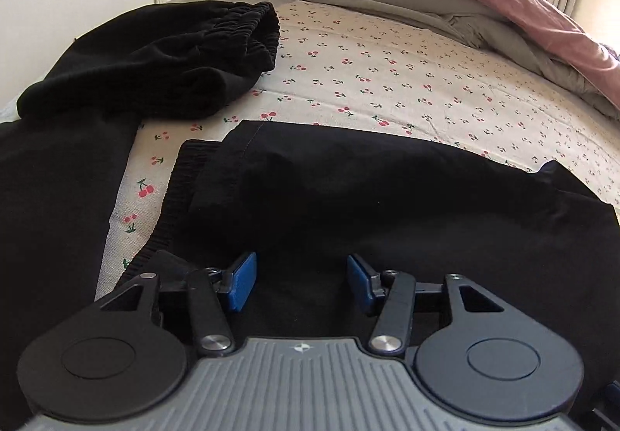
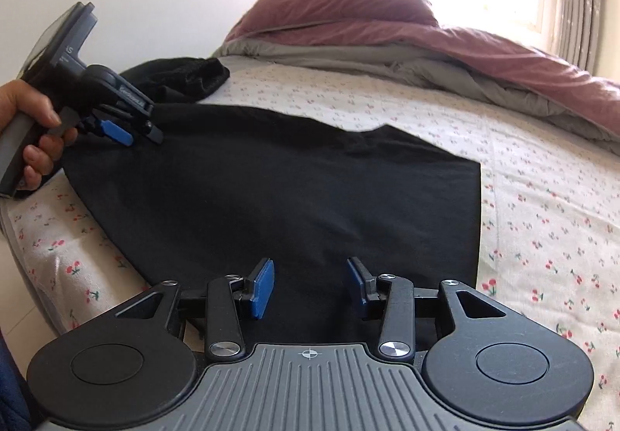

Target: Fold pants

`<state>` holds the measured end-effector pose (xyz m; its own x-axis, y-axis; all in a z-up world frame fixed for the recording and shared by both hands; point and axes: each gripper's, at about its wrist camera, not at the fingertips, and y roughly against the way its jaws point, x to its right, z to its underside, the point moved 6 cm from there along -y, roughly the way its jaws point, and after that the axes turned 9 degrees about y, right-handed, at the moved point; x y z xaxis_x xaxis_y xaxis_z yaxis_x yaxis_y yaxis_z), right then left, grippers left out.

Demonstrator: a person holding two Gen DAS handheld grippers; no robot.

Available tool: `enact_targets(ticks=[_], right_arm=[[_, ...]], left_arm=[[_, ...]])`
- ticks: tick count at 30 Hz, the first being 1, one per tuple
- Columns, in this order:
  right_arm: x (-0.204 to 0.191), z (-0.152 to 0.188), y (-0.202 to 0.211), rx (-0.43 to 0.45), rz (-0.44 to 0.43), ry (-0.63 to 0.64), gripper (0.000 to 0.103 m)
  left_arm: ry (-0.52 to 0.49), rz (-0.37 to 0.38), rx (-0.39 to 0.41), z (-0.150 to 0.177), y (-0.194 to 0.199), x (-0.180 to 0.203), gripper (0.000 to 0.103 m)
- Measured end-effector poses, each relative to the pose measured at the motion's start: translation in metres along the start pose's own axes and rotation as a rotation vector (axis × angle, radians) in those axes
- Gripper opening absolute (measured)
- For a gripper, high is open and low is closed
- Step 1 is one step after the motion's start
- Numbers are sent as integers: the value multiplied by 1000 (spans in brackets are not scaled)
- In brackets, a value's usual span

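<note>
Black pants (image 2: 279,190) lay folded flat on the cherry-print sheet (image 2: 542,221), waistband (image 1: 170,214) toward the left. The left gripper (image 1: 301,281) hovered over them, jaws partly apart, nothing between the blue pads (image 1: 242,281). The right gripper (image 2: 310,287) stood likewise, part open and empty. A second black garment (image 1: 155,59) lay bunched beyond. A quilt (image 2: 445,43) was heaped at the far side.

Black pants (image 2: 279,194) laid flat on cherry-print sheet (image 2: 542,221), right gripper (image 2: 310,285) held over near edge, jaws apart, nothing gripped, left gripper (image 2: 128,132) held by hand (image 2: 35,128) at far-left edge.
</note>
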<state>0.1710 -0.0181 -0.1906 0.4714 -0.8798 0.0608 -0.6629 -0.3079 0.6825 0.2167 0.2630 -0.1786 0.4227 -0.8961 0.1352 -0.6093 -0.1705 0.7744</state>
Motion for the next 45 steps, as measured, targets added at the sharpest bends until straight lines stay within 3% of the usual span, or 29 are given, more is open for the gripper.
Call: enact_targets(ticks=[3,9,12,17,22,28,33,39,45], right_arm=[[27,2,8,-13,-54,-90,39],[103,1,36,-48,-143,-336,38],[129,13,40,-103,-158,-370,20],[132,44,36,-143,-294,-499,19],[130,59,32,-128,-372,-647,23],[130,60,38,-124,-423,-684,24],[129,67,30,-132,-443,-720,24],[130,70,31,-126,-458,-741,22],[129,69,29,-119,-450,-730,22]], left_arm=[[11,11,13,-2,7,5,42],[2,130,95,-8,30,41,42],[-71,213,97,1,37,82,42],[-225,357,69,37,49,170,41],[-415,435,38,88,58,253,41],[-620,407,63,127,53,311,41],[-543,333,-42,125,21,320,41],[-496,300,-61,118,16,330,42],[-552,200,-65,103,1,356,50]])
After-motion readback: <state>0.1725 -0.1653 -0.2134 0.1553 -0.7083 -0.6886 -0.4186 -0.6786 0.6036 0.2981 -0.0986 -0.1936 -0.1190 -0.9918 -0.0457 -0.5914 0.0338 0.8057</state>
